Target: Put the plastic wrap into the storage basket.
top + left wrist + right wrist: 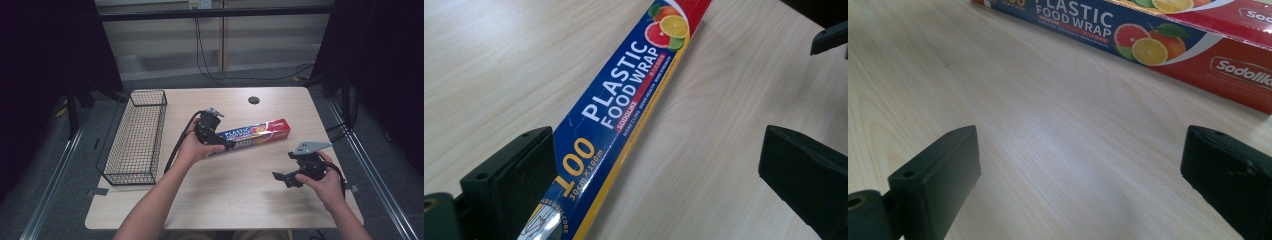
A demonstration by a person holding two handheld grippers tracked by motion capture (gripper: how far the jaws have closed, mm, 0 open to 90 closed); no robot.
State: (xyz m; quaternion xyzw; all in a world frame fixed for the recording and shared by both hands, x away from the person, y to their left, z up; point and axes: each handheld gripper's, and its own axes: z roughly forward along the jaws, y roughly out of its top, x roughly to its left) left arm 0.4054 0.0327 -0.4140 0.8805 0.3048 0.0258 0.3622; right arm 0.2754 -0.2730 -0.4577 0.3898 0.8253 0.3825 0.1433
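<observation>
A long blue and red box of plastic food wrap [257, 134] lies slantwise on the wooden table [225, 200], near its middle. My left gripper [224, 142] hangs open over the box's left end. In the left gripper view the box [624, 110] runs up between the wide-apart jaws of the left gripper [659, 150], close to the left jaw. My right gripper [285, 178] is held open near the table's front right, clear of the box. In the right gripper view the right gripper [1080, 150] has bare table between its jaws and the box [1148, 30] lies farther off.
A black wire basket [150, 98] stands along the table's left edge. A small dark round hole [254, 100] sits near the far edge. A jaw of the other gripper [829, 37] shows at the top right of the left gripper view.
</observation>
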